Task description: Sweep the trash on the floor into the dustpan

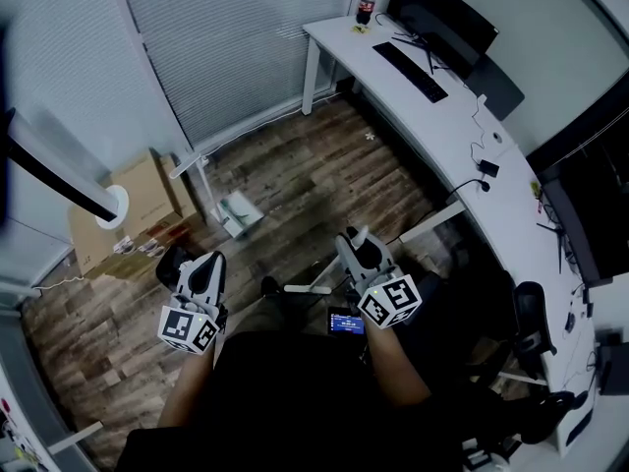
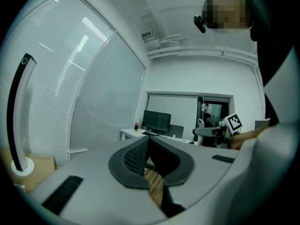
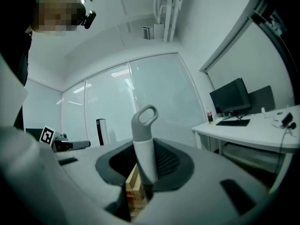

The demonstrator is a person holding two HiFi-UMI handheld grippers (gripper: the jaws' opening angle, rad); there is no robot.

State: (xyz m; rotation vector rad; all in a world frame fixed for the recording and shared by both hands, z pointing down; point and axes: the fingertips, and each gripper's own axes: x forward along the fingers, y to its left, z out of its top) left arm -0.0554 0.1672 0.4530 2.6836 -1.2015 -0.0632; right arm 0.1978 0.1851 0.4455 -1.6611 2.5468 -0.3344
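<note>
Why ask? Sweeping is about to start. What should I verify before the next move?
1. Right gripper clamped on the loop-topped handle: ok.
2. Left gripper carrying a tool: not ok; its jaws are shut with nothing between them.
3. Trash spotted: ok; a small white scrap lies on the wood floor near the desk.
4. Dustpan spotted: cannot tell; a white object beside the cardboard box may be it.
5. Handle's working end: cannot tell; out of sight.

top [image 1: 295, 391]: black | left gripper [image 1: 175, 261] — grey, marker cube | right gripper [image 1: 354, 239] — same
</note>
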